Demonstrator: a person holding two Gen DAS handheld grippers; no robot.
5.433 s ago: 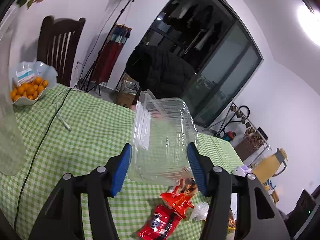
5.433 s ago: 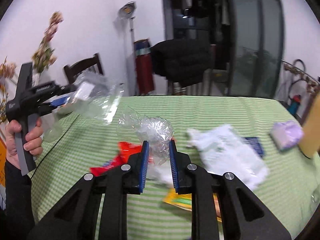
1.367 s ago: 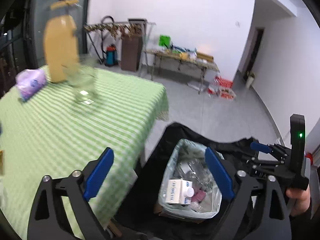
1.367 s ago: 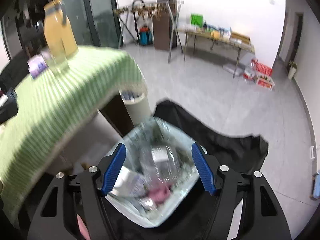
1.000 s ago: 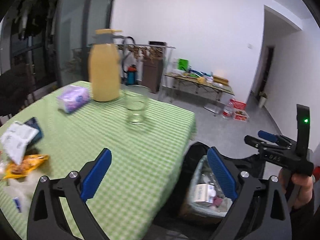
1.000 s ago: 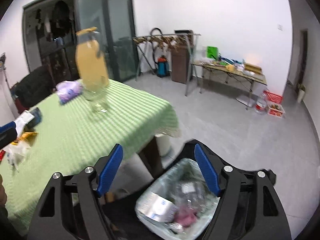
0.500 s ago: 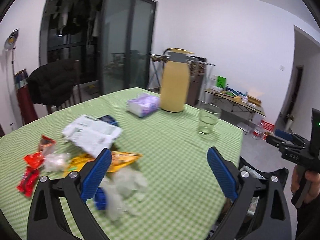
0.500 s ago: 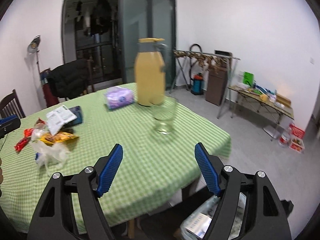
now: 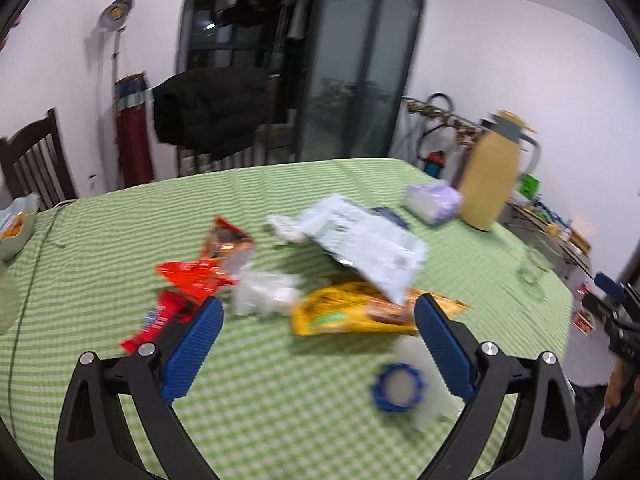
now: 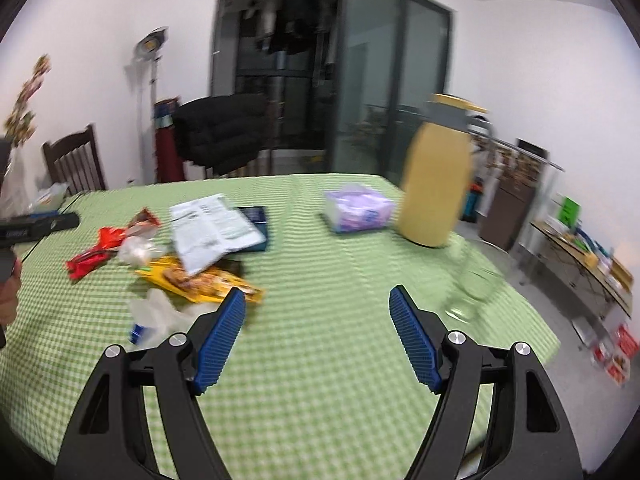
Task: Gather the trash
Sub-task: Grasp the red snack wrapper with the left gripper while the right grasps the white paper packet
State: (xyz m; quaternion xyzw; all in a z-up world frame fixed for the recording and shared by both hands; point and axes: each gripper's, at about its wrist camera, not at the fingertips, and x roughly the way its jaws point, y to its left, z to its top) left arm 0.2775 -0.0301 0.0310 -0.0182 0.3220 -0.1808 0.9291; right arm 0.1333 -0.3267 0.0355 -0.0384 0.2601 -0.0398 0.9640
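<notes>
Bright indoor light, motion blur, fisheye-curved dark corners

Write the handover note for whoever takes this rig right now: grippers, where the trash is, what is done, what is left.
Left gripper: open, empty, pointed at the trash pile on the green checked table.
Right gripper: open, empty, over bare cloth to the right of the pile.
Trash on the table: red wrappers, crumpled clear plastic, yellow snack bag, white printed bag, clear wrap with a blue cap.
Not trash by the look of it: yellow jug, glass, purple tissue pack.
Done: nothing held at this moment.
Left: pick up the five items and bin them; the bin is out of view.
</notes>
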